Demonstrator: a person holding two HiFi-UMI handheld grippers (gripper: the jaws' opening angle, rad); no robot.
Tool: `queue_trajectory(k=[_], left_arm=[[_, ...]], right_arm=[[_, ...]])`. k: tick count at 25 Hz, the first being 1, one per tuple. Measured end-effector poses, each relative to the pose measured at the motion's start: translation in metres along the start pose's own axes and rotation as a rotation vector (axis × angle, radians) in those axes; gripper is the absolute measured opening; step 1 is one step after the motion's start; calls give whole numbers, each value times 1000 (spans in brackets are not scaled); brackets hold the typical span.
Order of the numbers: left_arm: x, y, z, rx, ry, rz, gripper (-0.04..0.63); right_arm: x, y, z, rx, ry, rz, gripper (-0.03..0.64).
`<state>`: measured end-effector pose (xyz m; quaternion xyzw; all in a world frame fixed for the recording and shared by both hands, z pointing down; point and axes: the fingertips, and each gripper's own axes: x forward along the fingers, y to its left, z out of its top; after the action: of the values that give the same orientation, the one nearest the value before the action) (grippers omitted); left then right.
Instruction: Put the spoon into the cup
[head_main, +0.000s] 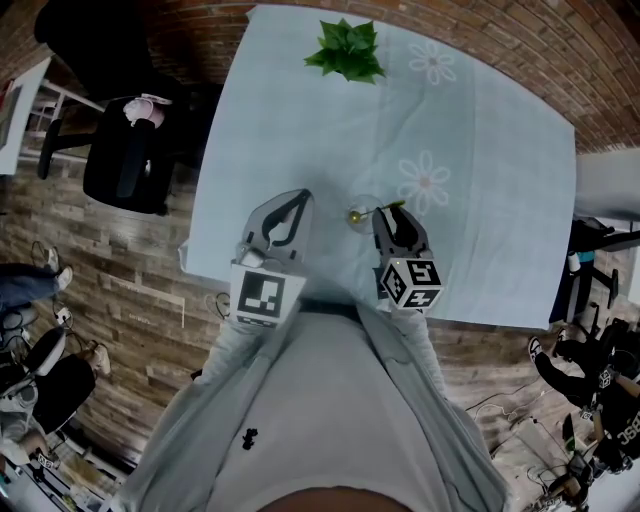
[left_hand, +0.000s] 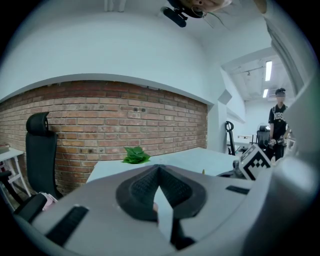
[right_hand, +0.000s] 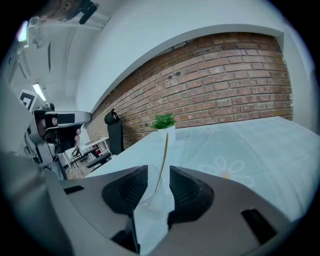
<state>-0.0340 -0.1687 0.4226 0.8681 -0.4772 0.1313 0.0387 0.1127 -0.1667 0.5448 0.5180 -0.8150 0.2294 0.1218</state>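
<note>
Torso in a grey top fills the bottom of the head view. Just above it, left of centre, the left gripper (head_main: 298, 197) has its fingertips pressed together on nothing. Right of centre, the right gripper (head_main: 388, 208) has its jaws spread on either side of a clear glass cup (head_main: 364, 205) on the table (head_main: 500, 150). A thin, gold-coloured spoon (right_hand: 163, 157) stands in the cup. Its handle leans up between the pads and touches neither. Beyond lie a daisy-printed pale blue cloth, a green plant (head_main: 347, 50) at the top edge, and a brick wall (right_hand: 225, 85).
</note>
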Motion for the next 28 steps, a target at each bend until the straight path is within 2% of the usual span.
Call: queue_trajectory(k=[9, 14, 18, 21, 28], left_arm=[[-3, 1, 9, 9, -21, 9, 18], [-5, 3, 16, 20, -42, 17, 18], [-7, 4, 25, 25, -61, 25, 18], [-11, 4, 33, -3, -74, 42, 18], [-19, 4, 51, 41, -126, 47, 18]], right_arm=[[-13, -4, 4, 3, -18, -5, 147], [-30, -12, 15, -6, -59, -34, 193], [-46, -18, 32, -23, -102, -41, 199], [-58, -19, 46, -52, -135, -40, 199], [-89, -11, 99, -130, -271, -16, 199]])
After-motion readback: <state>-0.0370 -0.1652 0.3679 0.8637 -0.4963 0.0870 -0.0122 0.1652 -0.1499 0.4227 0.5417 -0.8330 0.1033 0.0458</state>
